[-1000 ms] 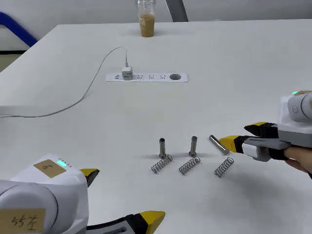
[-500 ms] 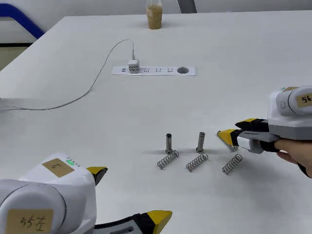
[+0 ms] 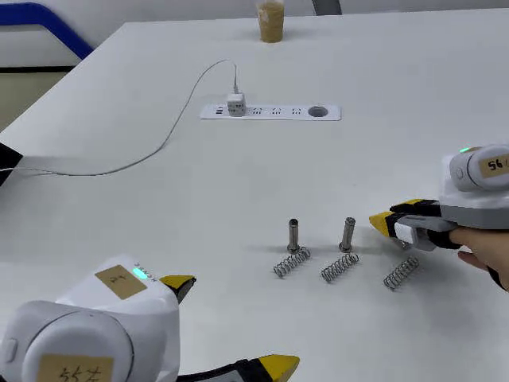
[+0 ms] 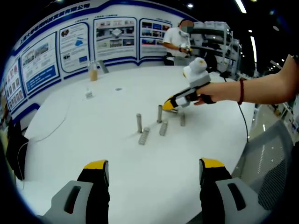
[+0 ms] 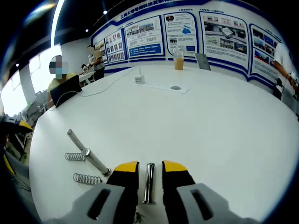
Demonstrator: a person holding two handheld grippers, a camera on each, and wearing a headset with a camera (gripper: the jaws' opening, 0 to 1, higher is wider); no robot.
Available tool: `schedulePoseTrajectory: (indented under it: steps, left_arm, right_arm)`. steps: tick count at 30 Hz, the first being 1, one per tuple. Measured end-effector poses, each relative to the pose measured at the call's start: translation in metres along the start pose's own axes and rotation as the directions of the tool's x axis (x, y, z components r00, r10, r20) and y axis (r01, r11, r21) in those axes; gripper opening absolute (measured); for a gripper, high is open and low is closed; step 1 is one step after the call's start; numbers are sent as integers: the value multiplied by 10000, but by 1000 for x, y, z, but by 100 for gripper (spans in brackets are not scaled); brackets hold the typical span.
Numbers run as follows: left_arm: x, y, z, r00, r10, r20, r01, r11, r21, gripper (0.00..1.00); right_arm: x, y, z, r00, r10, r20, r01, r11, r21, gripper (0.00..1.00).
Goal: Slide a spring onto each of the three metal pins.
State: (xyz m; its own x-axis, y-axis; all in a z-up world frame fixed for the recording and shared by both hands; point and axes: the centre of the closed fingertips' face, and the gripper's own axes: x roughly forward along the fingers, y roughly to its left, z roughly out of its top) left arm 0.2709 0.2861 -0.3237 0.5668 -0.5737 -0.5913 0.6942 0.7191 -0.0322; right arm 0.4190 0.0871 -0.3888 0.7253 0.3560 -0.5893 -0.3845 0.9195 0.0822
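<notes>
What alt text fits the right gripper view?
The right gripper's yellow-tipped fingers flank a metal pin on a white table; contact is unclear. To the left stand two more pins with two loose springs, a power strip farther back.

Bright even overhead light, soft shadows; fisheye edges warped, slightly soft.
</notes>
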Motion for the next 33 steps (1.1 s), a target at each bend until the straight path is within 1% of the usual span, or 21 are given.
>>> schedulePoseTrajectory:
  steps: [3,8,11,12,15,18,21,25,26,28,33]
  left_arm:
    - [0,0,-1,10000,17,-54,-17,10000,33,80]
    - [-2,3,-1,10000,77,-24,-77,10000,13,80]
    - [-3,5,-3,9998,163,-62,-163,9999,19,80]
    - [-3,6,-3,9998,188,-98,-188,9998,27,80]
    - [-4,10,-4,9996,255,-109,-255,9997,-17,81]
    - [-6,13,-2,9995,329,-38,-329,9994,-53,81]
    - [-7,15,2,9991,382,192,-377,9990,-251,82]
    - [-8,17,6,9984,443,349,-434,9987,-270,82]
    - [-8,17,8,9981,451,415,-439,9986,-299,82]
    - [-9,17,10,9977,478,487,-463,9984,-312,82]
    - [-9,17,10,9970,556,545,-535,9978,-391,81]
  right_arm:
    - [2,0,-4,9998,-10,-216,8,10000,-72,18]
    - [4,1,-5,9995,-14,-301,9,9998,-186,15]
    - [4,2,-10,9988,-85,-473,91,9999,129,14]
    - [5,2,-8,9992,-80,-404,82,10000,39,12]
    - [7,2,-8,9988,-143,-463,139,9999,-84,9]
    - [7,1,-8,9986,-221,-488,227,9997,119,9]
    - [7,1,-8,9981,-264,-557,284,9990,348,9]
    - [8,-1,-7,9970,-270,-723,317,9974,645,9]
    - [6,-1,-6,9973,-245,-691,302,9962,820,9]
    - [3,-2,-3,9979,-278,-583,330,9954,901,9]
    - [-7,-5,2,9979,-458,-452,509,9918,1170,9]
